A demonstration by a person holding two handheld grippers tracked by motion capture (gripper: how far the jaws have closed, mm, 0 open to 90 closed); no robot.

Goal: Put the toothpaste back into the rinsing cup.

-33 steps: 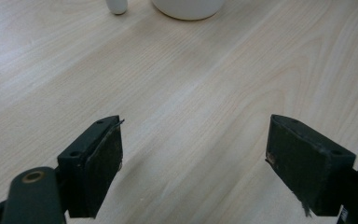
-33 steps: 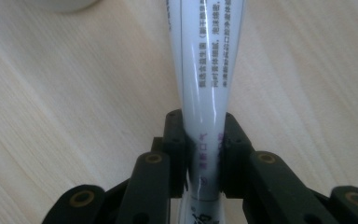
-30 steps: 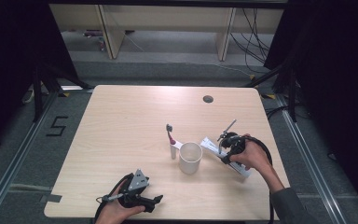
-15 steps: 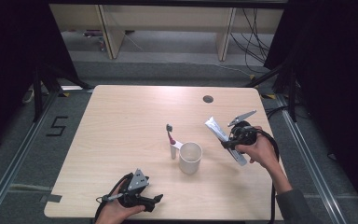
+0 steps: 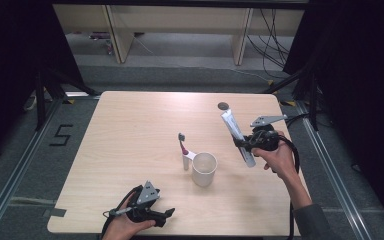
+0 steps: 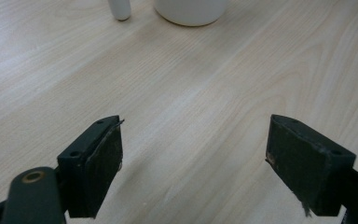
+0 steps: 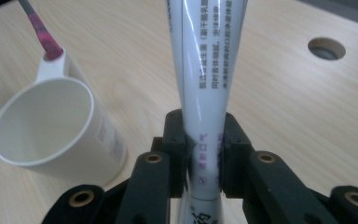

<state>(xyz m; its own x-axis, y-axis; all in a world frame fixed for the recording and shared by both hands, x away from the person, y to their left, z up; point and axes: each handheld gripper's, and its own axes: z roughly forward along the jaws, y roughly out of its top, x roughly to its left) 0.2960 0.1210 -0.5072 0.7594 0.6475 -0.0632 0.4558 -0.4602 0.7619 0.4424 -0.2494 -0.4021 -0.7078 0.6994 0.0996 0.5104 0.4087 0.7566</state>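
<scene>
**Clerk:** Item one, nearest the person: left gripper (image 5: 166, 214), at the table's (image 5: 130, 125) near edge, on the near-left side of the cup (image 5: 204, 169); jaws spread wide with bare wood between them; nothing held.

**Checker:** Contents of the cup?

**Clerk:** White cup, upright, mid-table; interior looks empty in the right gripper view. Touching its far-left side, at the handle, a small white holder (image 5: 186, 161) with a pink-handled toothbrush (image 5: 182, 143) standing in it, head up.

**Checker:** Item in hand?

**Clerk:** White toothpaste tube (image 5: 236, 134); right gripper (image 5: 243, 146), to the right of the cup and lifted off the table, has its jaws pinched on the tube's lower part; long axis runs up and away from the jaws, tilted toward the far side; printed text along it.

**Checker:** Relation that matters?

**Clerk:** Cup lies left of the tube and a little nearer; right hand (image 5: 278, 159) is the nearer of the two to it; I judge a leftward carry over the rim comes next, with the tube brought upright.

**Checker:** Beyond?

**Clerk:** Round cable hole (image 5: 223, 106) in the table, past the cup toward the far-right edge.
</scene>
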